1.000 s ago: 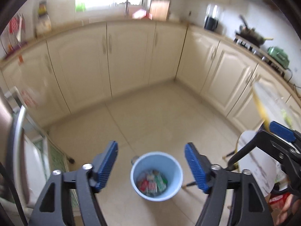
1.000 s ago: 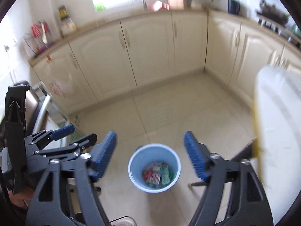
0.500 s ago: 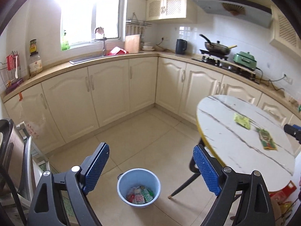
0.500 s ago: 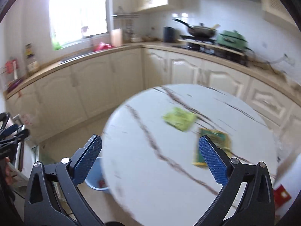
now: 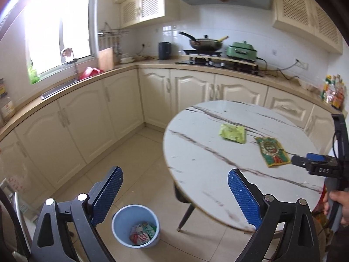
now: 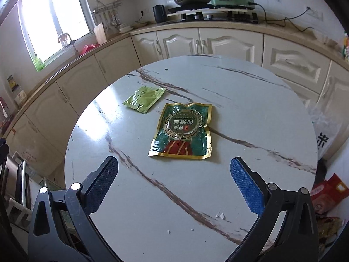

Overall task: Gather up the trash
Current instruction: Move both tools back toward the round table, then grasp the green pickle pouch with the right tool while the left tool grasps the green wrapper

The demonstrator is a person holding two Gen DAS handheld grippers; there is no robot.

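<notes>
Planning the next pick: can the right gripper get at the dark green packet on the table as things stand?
Probably yes: the right gripper is open and empty above the table, nothing between it and the dark green packet, which lies flat.

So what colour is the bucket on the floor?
Light blue bucket, clearest in the left wrist view.

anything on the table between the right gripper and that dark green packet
Nothing visible. Only bare marble tabletop lies between the open right gripper and the dark green packet. The light green packet lies beyond it, off to the left.
</notes>
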